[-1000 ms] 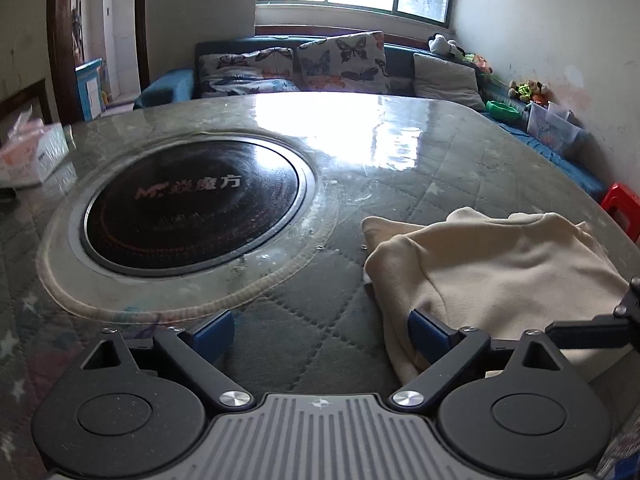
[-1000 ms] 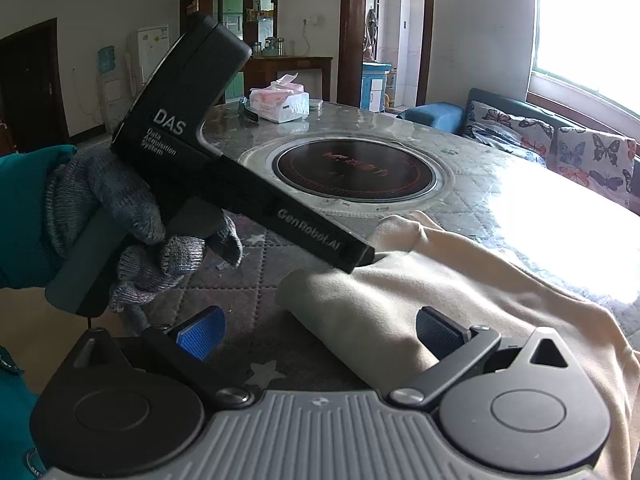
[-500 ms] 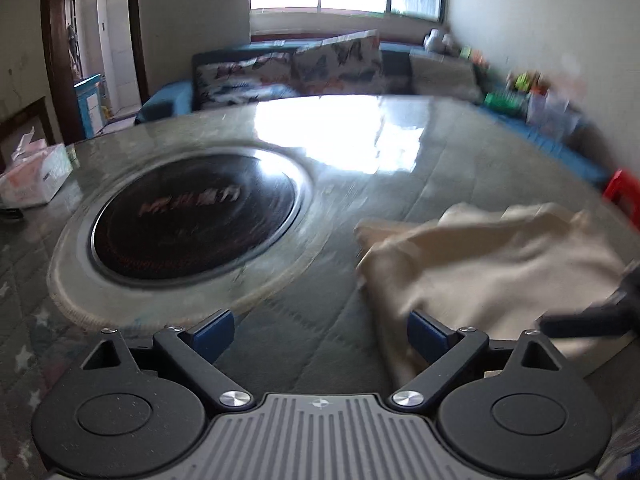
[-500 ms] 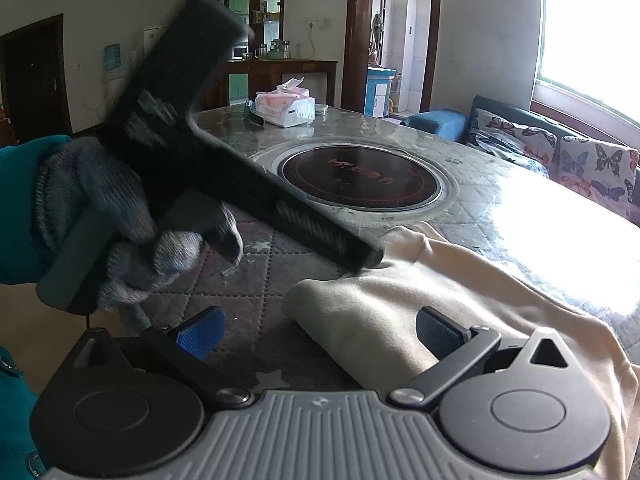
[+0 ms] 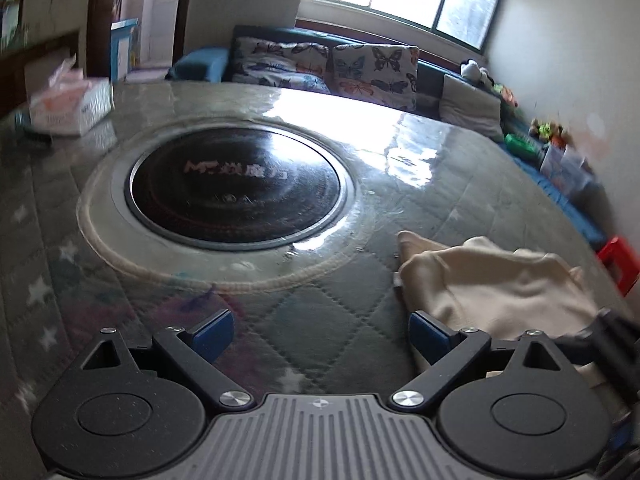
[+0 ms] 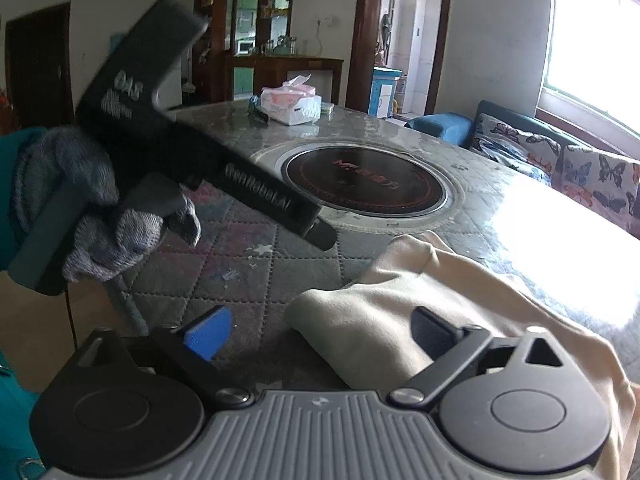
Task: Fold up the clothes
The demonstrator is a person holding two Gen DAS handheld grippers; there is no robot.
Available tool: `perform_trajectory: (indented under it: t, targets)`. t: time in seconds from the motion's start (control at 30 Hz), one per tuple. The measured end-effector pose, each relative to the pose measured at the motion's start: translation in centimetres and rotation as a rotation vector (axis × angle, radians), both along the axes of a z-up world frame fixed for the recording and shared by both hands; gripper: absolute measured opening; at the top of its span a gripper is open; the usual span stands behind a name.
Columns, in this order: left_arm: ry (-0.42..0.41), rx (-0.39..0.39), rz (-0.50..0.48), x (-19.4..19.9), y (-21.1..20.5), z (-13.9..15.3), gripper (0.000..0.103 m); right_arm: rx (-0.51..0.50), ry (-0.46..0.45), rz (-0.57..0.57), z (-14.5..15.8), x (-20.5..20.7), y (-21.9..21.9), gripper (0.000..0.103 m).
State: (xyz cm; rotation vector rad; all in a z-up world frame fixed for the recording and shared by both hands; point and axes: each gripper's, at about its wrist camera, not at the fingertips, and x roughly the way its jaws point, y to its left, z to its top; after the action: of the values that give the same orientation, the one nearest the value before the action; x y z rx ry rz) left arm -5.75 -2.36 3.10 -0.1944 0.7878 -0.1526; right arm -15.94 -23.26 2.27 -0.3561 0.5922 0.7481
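Nearest us, right claw (image 6: 320,332) wide, jaws just narrowed slightly, straddling rolled edge of cream garment (image 6: 400,312) on tabletop (image 6: 256,280), not pinching. Beyond, left claw (image 5: 320,332) wide, empty, has swung off garment. We judge next fold pending.

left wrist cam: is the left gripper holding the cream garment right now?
No, the left gripper has its jaws wide apart over bare quilted table cover, and the cream fabric garment lies off to the right, ungripped.
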Motion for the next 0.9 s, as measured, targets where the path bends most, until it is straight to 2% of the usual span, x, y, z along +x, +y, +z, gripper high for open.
perform_trajectory:
  t: [0.13,0.23,0.27,0.43,0.57,0.67,0.83,0.9]
  targets:
    - [0.035,-0.093,0.011,0.1,0.0,-0.1,0.096,-0.058,-0.018,0.019,-0.3,0.1,1.0,0.084]
    - [0.066,-0.162,0.022,0.2,0.0,-0.2,0.095,-0.109,-0.037,0.023,-0.6,0.1,1.7,0.073]
    - [0.076,-0.187,0.026,0.3,-0.1,-0.3,0.095,-0.125,-0.042,0.020,-0.7,0.2,1.9,0.067]
    - [0.105,-0.275,0.052,0.7,-0.4,-0.5,0.095,-0.147,-0.048,-0.010,-0.8,0.8,2.0,0.046]
    - [0.132,-0.372,0.082,0.9,-0.5,-0.7,0.095,-0.097,-0.044,-0.032,-0.3,1.1,1.4,0.033]
    - [0.149,-0.439,0.102,1.2,-0.7,-0.8,0.095,-0.032,-0.034,-0.051,0.5,1.4,0.5,0.028]
    - [0.167,-0.495,0.119,1.8,-1.7,-0.9,0.095,0.050,-0.003,-0.072,1.7,2.0,-1.0,0.020]
    - [0.181,-0.529,0.122,2.0,-1.9,-1.1,0.091,0.074,0.007,-0.076,2.0,2.2,-1.7,0.018]
